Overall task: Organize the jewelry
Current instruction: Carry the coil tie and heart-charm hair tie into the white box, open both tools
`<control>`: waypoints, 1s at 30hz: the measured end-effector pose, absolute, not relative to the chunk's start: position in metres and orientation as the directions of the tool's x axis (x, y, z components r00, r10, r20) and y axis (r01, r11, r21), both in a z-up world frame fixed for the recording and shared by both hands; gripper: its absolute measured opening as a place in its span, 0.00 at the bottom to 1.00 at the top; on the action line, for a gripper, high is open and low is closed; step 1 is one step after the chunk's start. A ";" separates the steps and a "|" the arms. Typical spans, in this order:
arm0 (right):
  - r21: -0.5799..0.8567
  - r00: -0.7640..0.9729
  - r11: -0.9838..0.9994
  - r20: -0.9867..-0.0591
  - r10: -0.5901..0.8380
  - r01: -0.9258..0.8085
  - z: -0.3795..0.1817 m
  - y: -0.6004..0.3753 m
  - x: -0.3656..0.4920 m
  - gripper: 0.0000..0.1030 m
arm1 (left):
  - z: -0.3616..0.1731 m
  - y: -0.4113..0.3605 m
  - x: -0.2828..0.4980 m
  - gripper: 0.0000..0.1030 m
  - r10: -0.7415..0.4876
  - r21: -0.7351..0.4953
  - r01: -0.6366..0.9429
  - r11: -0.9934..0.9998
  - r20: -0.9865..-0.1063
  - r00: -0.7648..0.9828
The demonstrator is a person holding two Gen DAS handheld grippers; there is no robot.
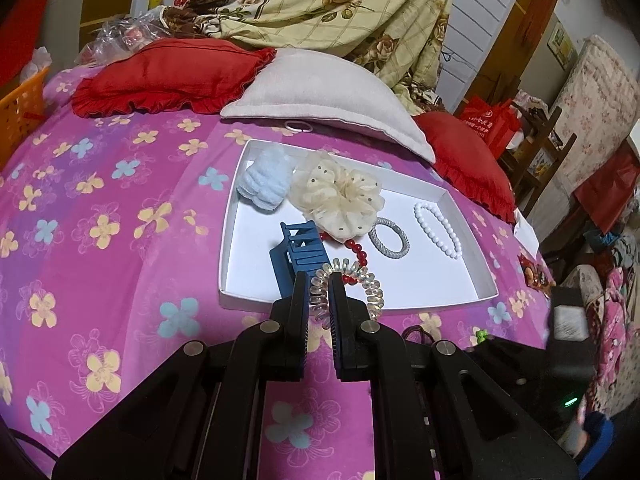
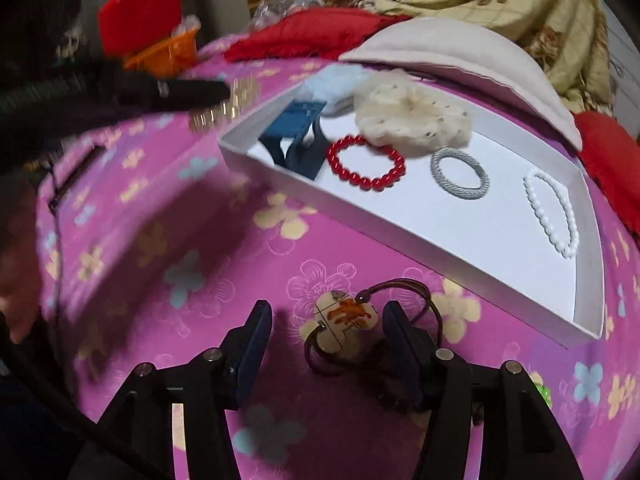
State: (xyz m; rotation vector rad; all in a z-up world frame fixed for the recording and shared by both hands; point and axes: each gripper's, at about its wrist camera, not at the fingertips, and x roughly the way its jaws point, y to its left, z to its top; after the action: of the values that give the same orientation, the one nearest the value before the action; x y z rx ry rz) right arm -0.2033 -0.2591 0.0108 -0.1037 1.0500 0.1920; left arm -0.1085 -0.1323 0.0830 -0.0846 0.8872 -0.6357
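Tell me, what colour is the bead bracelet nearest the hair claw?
Red: the bracelet lies beside the blue claw in the right wrist view.

Pink flowered bedspread [image 1: 120, 200], white tray [image 1: 460, 200]

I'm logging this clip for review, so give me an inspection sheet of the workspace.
Surface: pink flowered bedspread.
Job's things: white tray holding blue clip, red beads, grey bracelet, white beads, cream scrunchie, blue scrunchie; pendant on the bedspread.
Clutter: pillows, orange basket.
Grippers: left gripper shut on coil tie; right gripper open around pendant.
Cables: brown pendant cord.
Surroundings: quilt, red bags.
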 end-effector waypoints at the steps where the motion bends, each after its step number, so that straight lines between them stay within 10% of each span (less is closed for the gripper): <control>1: 0.002 0.489 0.980 -0.866 0.101 -0.200 0.009 -0.258 -0.203 0.53 | 0.084 -0.132 -0.109 0.08 -0.551 -0.324 0.482 0.814 -0.694 0.463; 4: 0.024 0.489 0.985 -0.866 0.106 -0.170 0.008 -0.259 -0.201 0.34 | 0.086 -0.132 -0.110 0.08 -0.552 -0.323 0.484 0.814 -0.689 0.469; 30: 0.217 0.750 0.975 -0.652 0.107 0.051 0.145 -0.366 -0.175 0.34 | 0.082 -0.187 -0.119 0.08 -0.602 -0.356 0.547 0.758 -0.704 0.376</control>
State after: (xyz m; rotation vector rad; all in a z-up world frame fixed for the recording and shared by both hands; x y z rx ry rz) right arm -0.1748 -0.3660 0.1452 0.2280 0.7233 0.0308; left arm -0.1191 -0.1865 0.0825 -0.0672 0.9298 -0.7359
